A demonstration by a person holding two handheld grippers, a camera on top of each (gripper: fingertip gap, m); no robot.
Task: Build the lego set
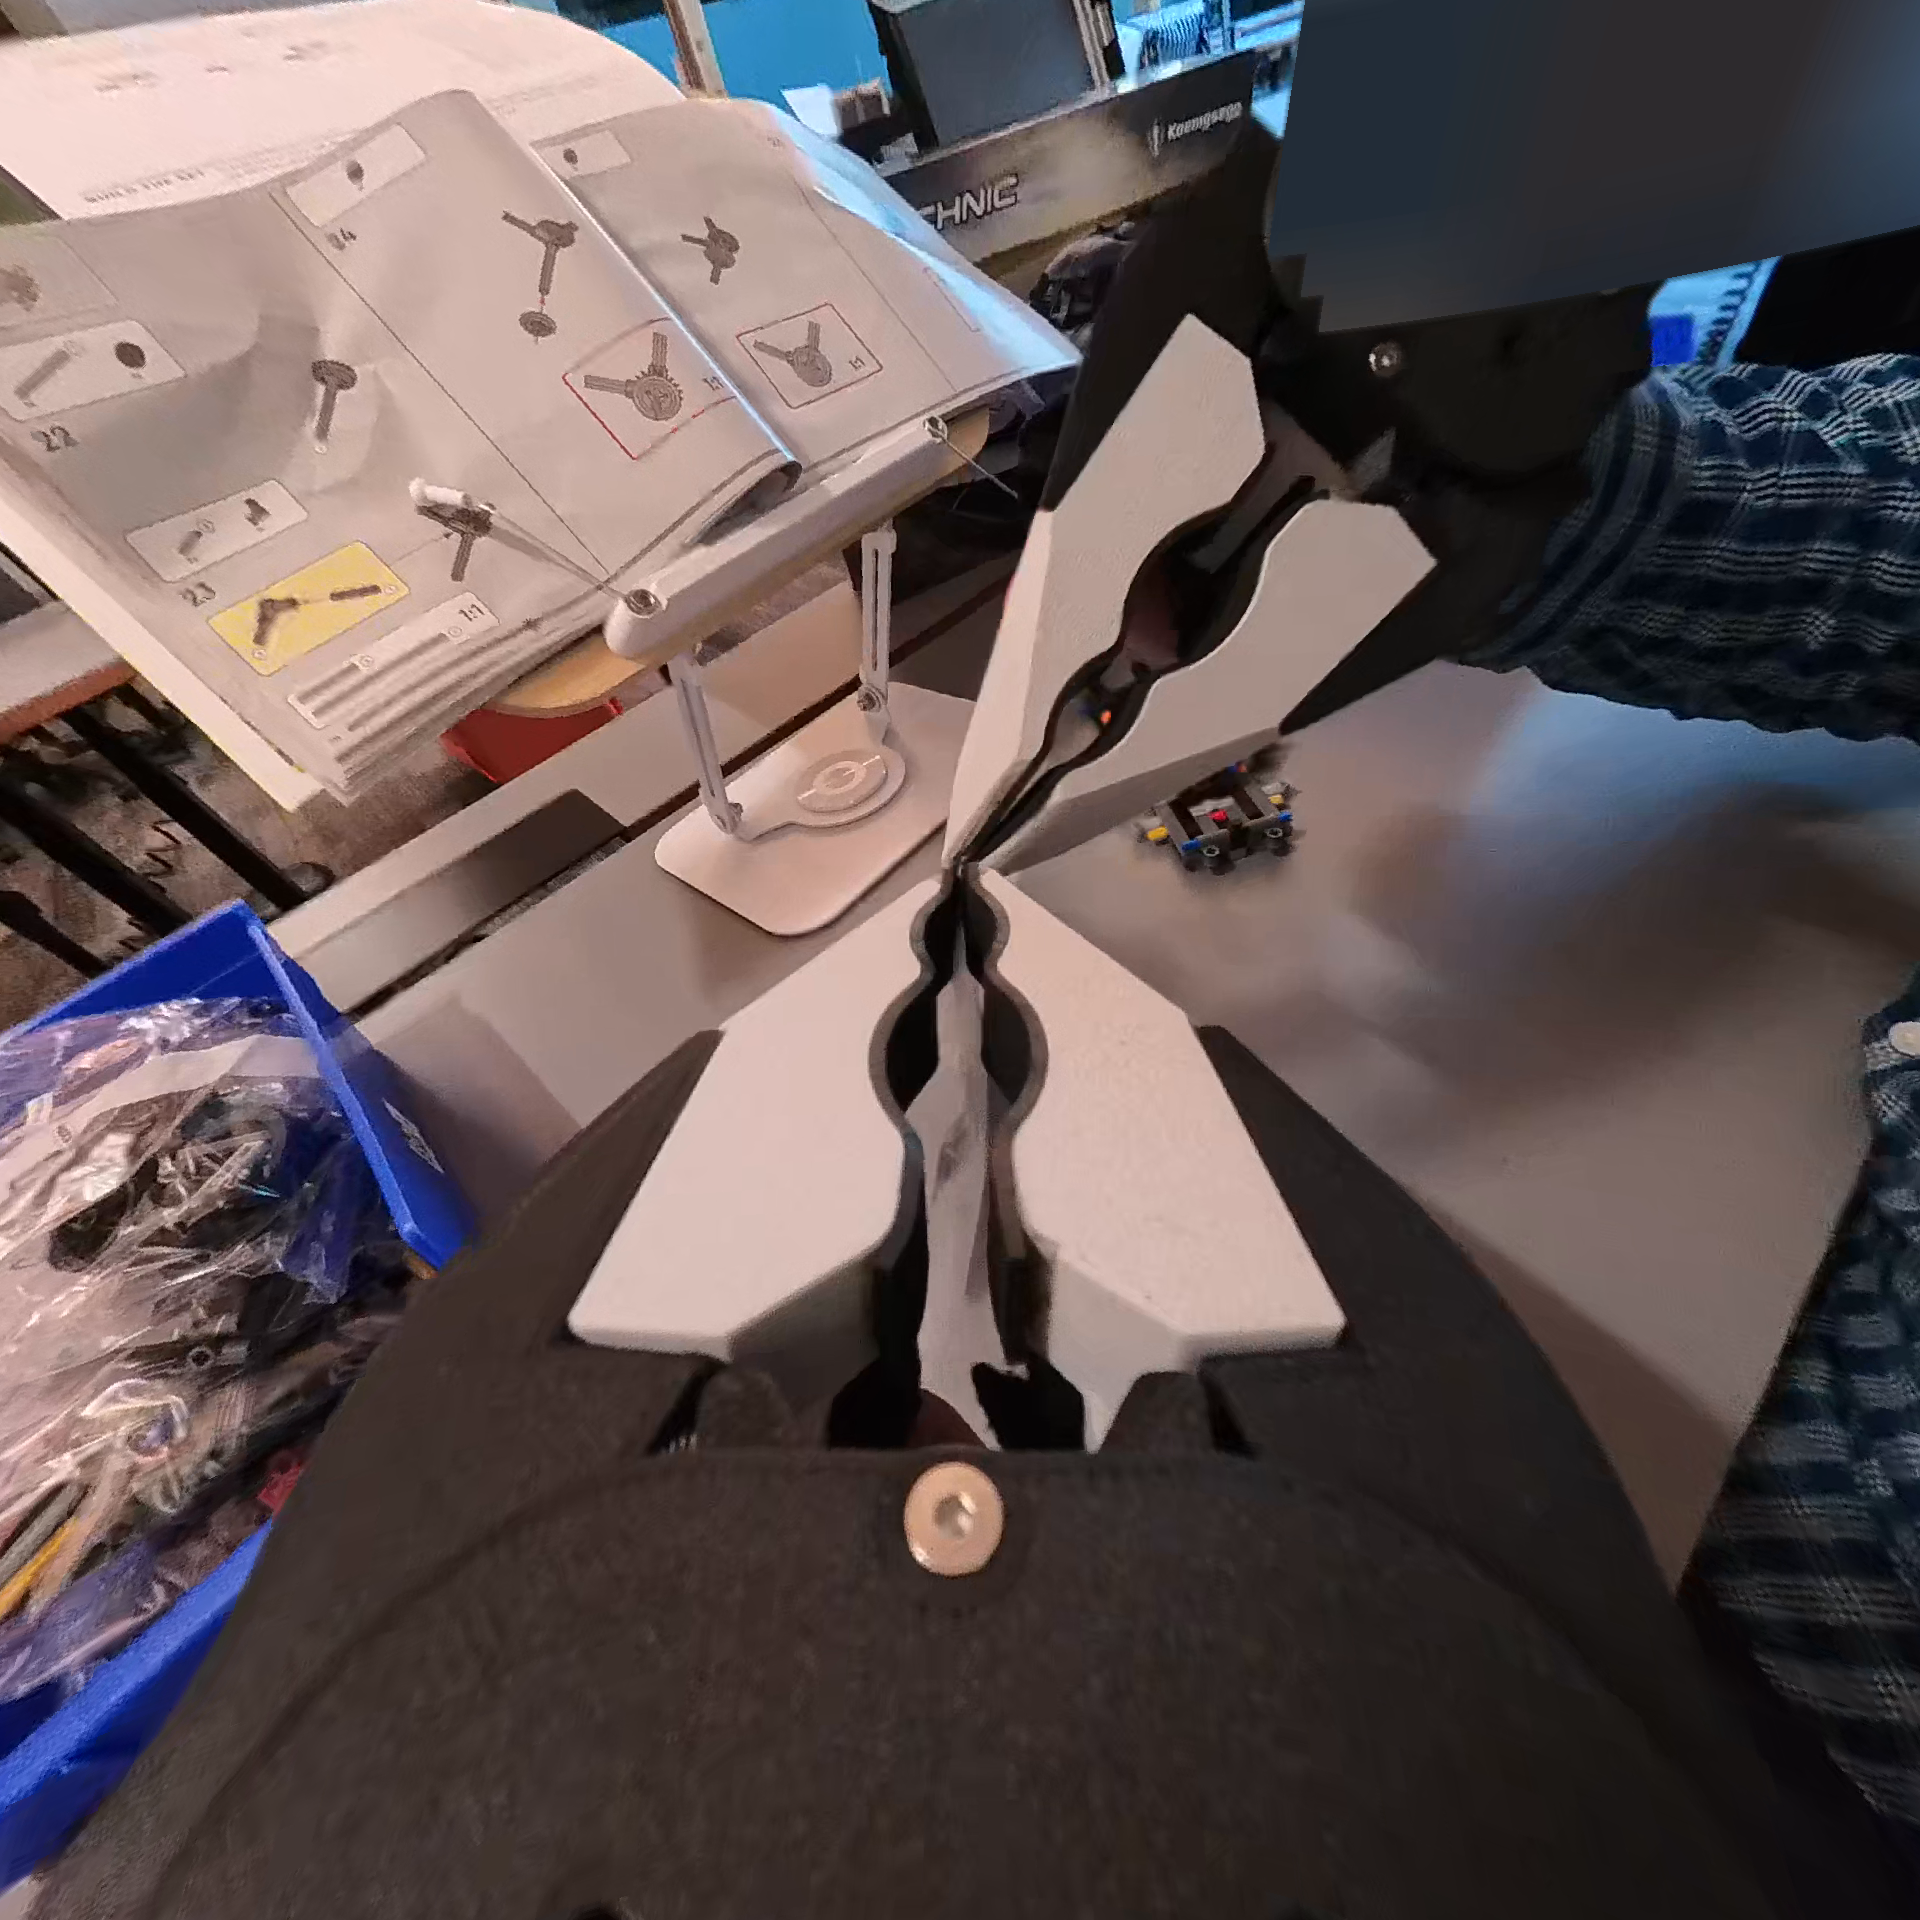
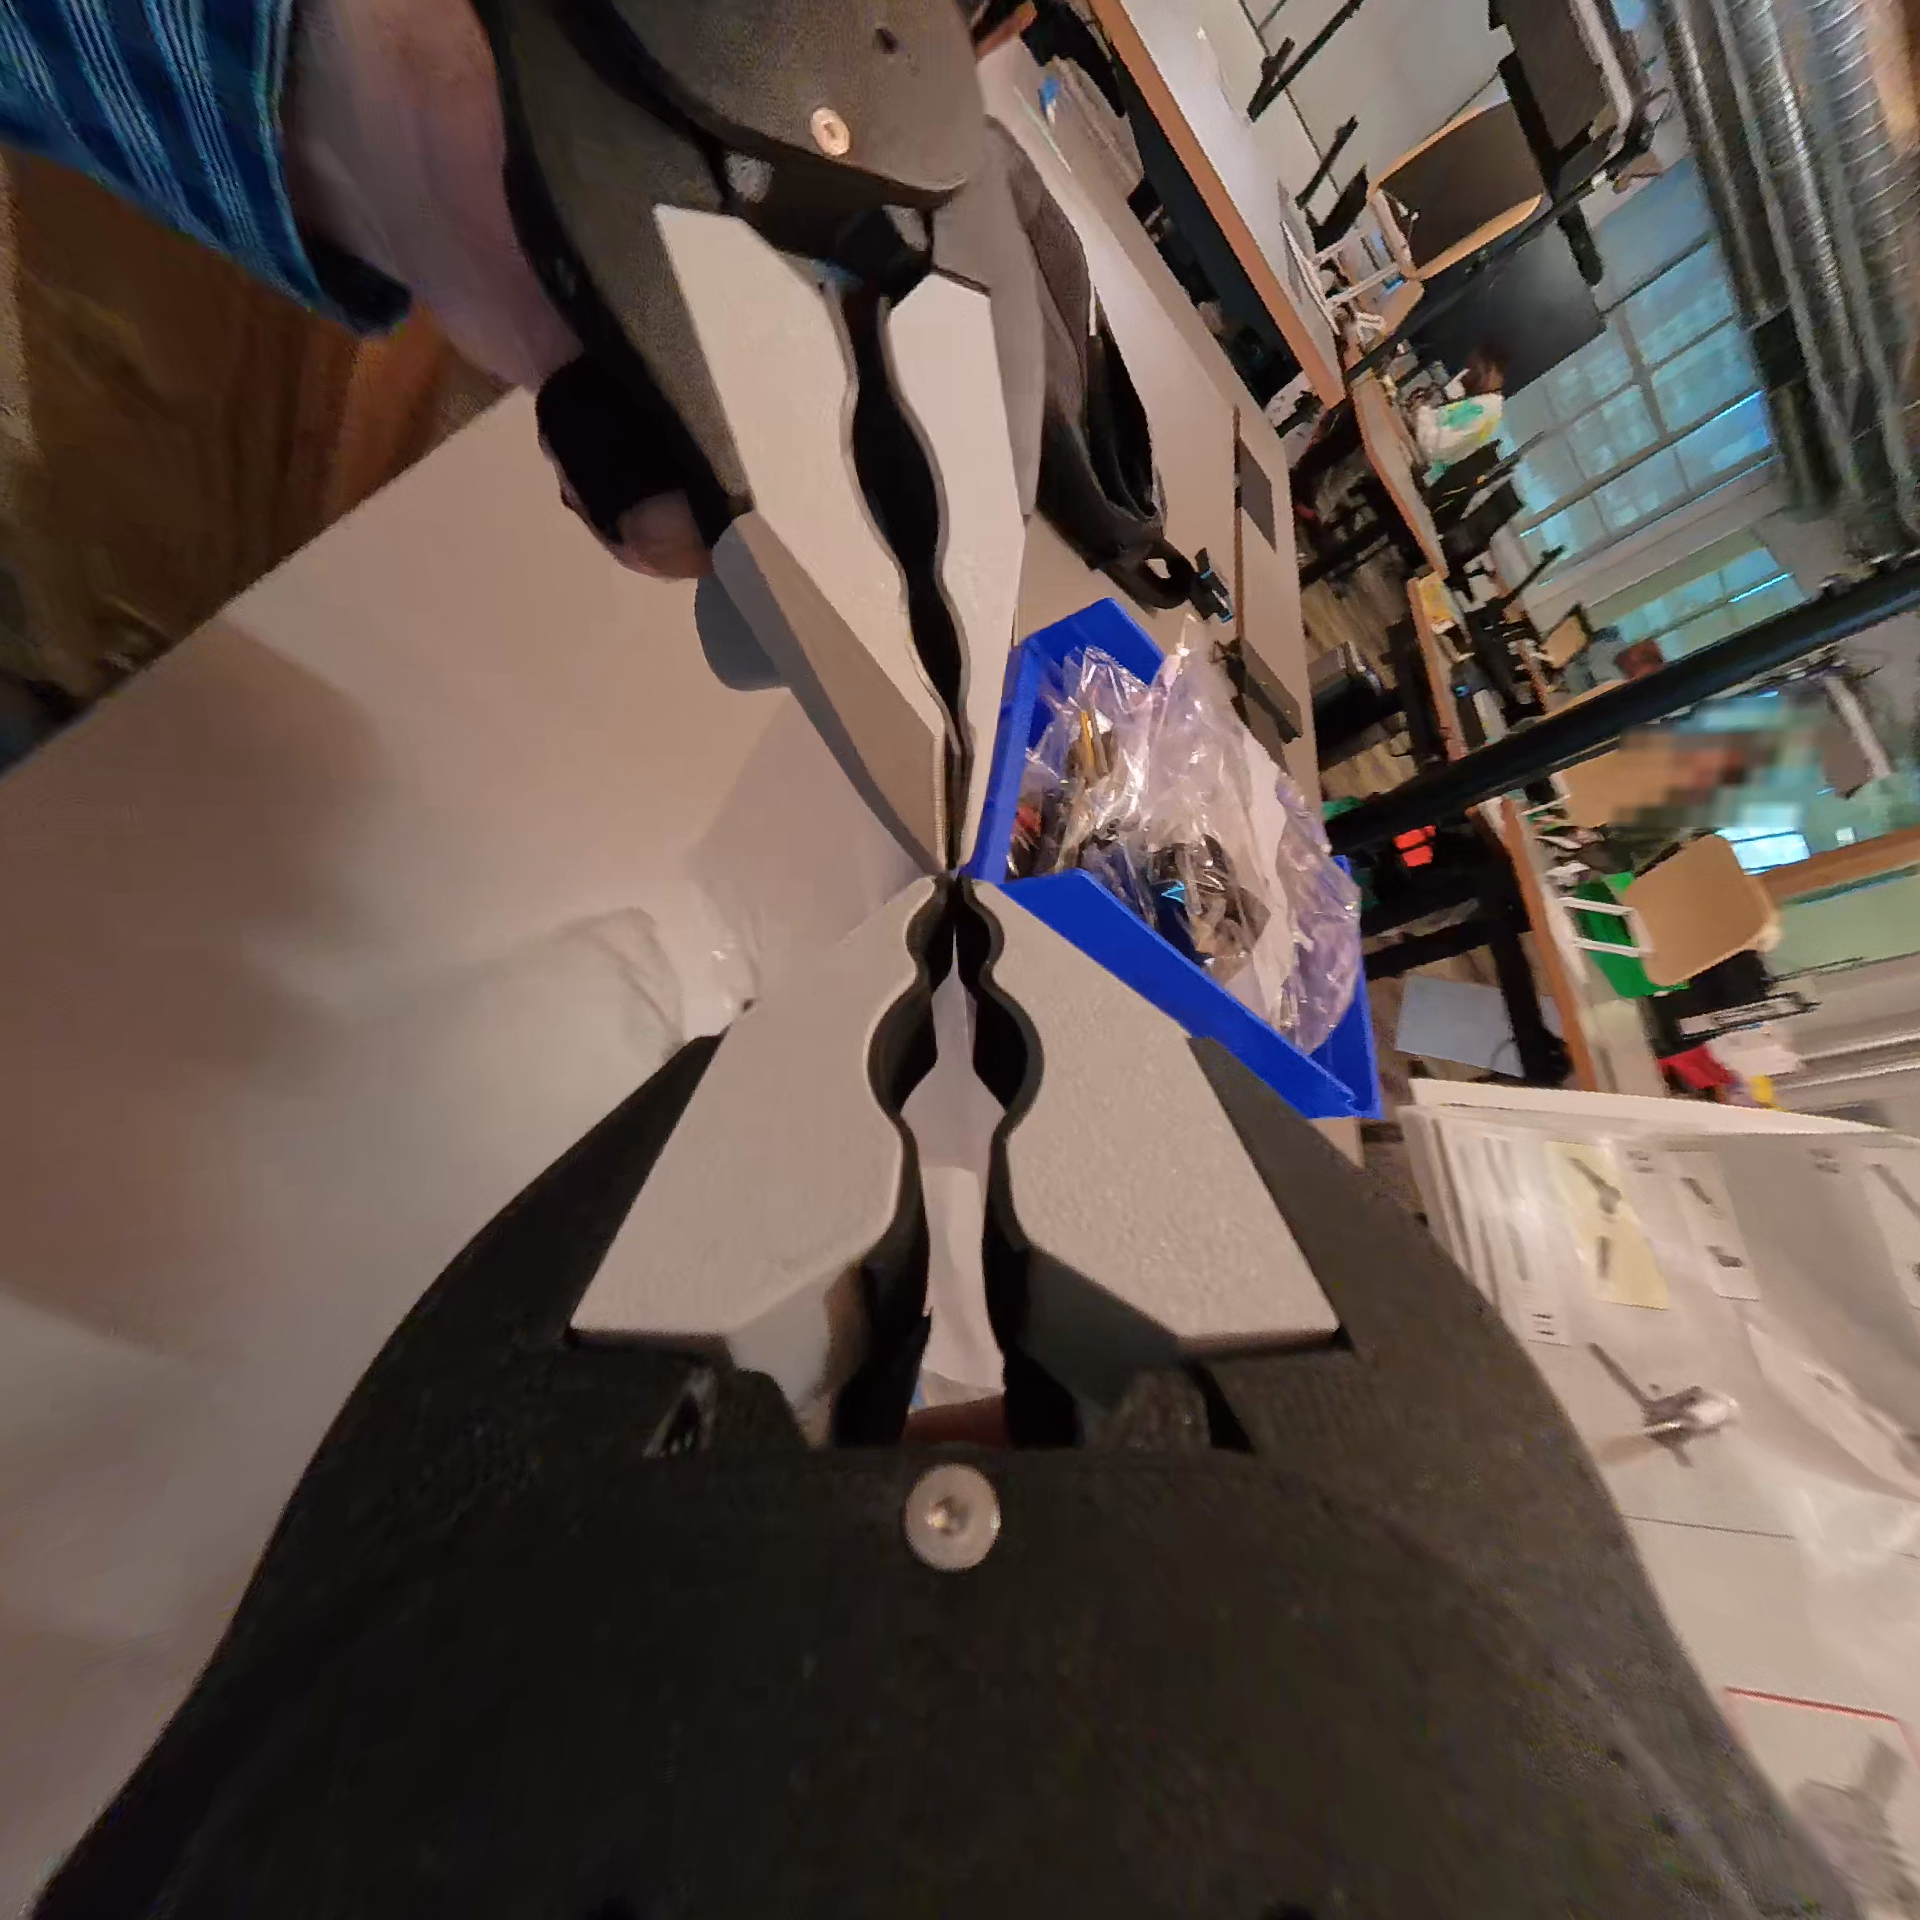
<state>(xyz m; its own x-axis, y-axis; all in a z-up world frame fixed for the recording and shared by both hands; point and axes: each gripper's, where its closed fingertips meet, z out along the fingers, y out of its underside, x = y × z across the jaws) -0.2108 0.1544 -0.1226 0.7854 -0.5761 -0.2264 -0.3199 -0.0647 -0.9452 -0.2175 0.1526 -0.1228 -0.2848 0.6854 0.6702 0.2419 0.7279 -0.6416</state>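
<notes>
My left gripper (image 1: pixel 961 896) is shut, its tips pressed together above the grey table (image 1: pixel 1507 1039). My right gripper (image 1: pixel 964 854) comes in from the upper right, also shut, and its tips meet the left tips point to point. The right wrist view shows the same meeting: the right gripper (image 2: pixel 954 896) below, the left gripper (image 2: pixel 950 847) above. I cannot see any piece between the tips. A small dark lego assembly (image 1: pixel 1226 826) with blue, red and yellow pins lies on the table just behind the right gripper.
An open instruction booklet (image 1: pixel 416 395) rests on a white stand (image 1: pixel 790 831) at the back left; it also shows in the right wrist view (image 2: pixel 1662 1299). A blue bin (image 1: pixel 343 1049) of bagged parts (image 2: pixel 1174 831) sits at the left. A dark box (image 1: pixel 1060 177) stands behind. My left and right fingertips are right by each other.
</notes>
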